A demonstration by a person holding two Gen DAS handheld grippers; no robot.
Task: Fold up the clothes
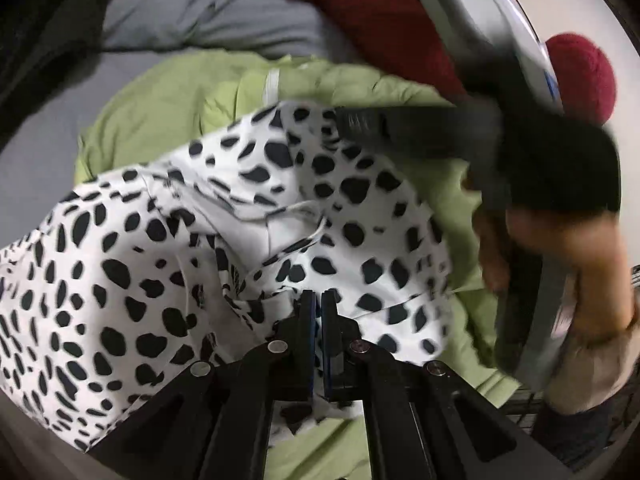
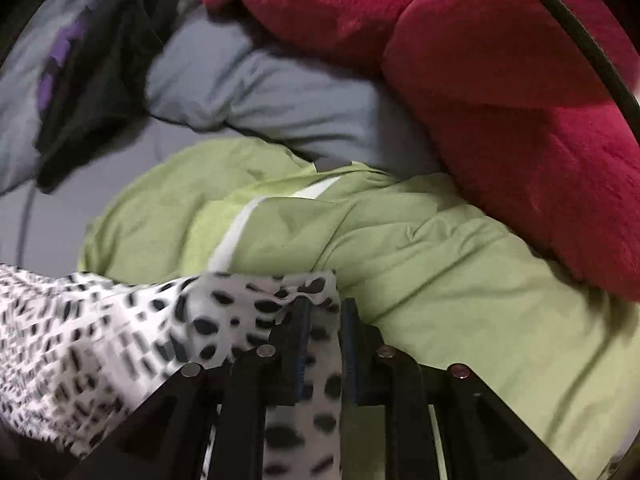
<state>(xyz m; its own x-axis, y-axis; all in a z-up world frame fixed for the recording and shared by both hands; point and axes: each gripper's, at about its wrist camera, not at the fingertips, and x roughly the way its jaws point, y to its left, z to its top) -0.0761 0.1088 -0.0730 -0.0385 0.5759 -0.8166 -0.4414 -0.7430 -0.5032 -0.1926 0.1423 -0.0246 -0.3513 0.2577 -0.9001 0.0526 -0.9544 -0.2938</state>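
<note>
Spotted garment point(image 2: 304, 392) clamped between right tongs point(image 2: 326, 308).

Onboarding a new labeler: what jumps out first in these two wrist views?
The white garment with black spots fills the lower left of both views, spread over a light green garment. Both grippers pinch it: the left gripper at its near edge, the right gripper at a corner. A big red plush item sits upper right.

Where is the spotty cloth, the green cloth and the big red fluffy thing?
spotty cloth point(image 1: 120, 272): left wrist view, on its wide spotted middle.
green cloth point(image 2: 460, 280): right wrist view, on its creased middle.
red fluffy thing point(image 2: 520, 120): right wrist view, on its plush front.
</note>
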